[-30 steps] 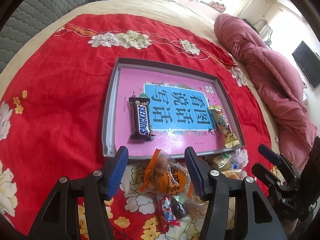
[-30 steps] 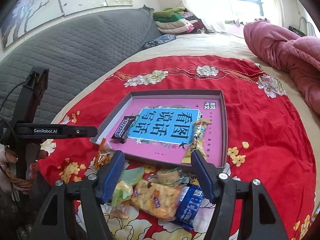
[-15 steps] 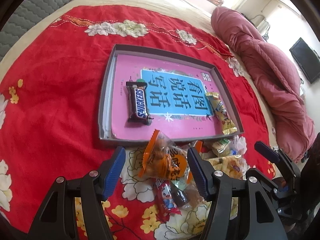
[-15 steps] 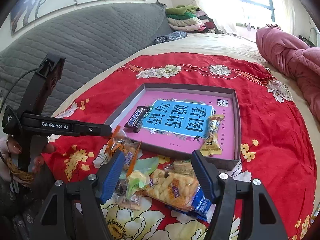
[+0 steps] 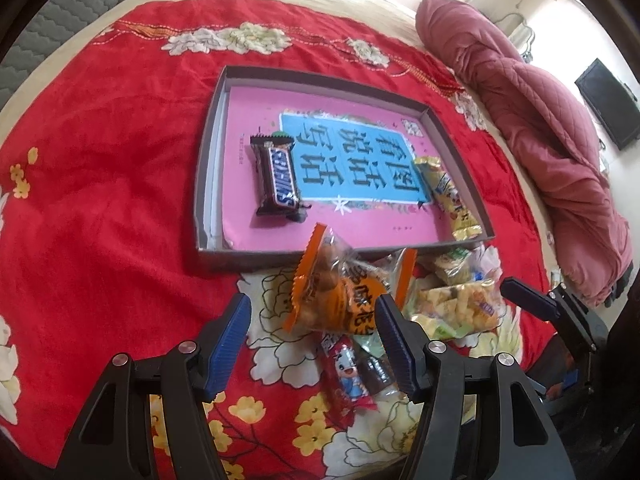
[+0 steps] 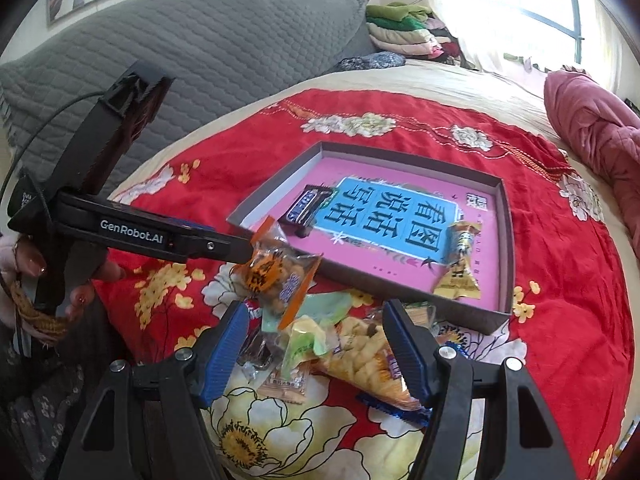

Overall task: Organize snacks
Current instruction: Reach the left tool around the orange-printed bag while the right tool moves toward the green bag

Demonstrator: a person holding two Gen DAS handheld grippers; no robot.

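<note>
A grey tray (image 5: 208,148) with a pink and blue liner lies on the red bed cover; it also shows in the right wrist view (image 6: 506,240). In it lie a Snickers bar (image 5: 278,178) and a yellow snack packet (image 5: 448,196). My left gripper (image 5: 314,320) is open around an orange-edged snack bag (image 5: 340,296), which stands raised in front of the tray's near edge (image 6: 276,272). My right gripper (image 6: 314,328) is open above a pile of loose snacks, over a bag of puffed sticks (image 6: 364,356).
More snacks lie in the pile: a red cartoon packet (image 5: 348,368), a green packet (image 6: 316,340), a biscuit pack (image 6: 286,382). A rolled pink quilt (image 5: 540,112) lies at the right. A grey padded headboard (image 6: 200,48) stands behind.
My left gripper has moved down and closer to the orange-edged bag, which now sits between its fingers. My right gripper has lowered towards the snack pile.
</note>
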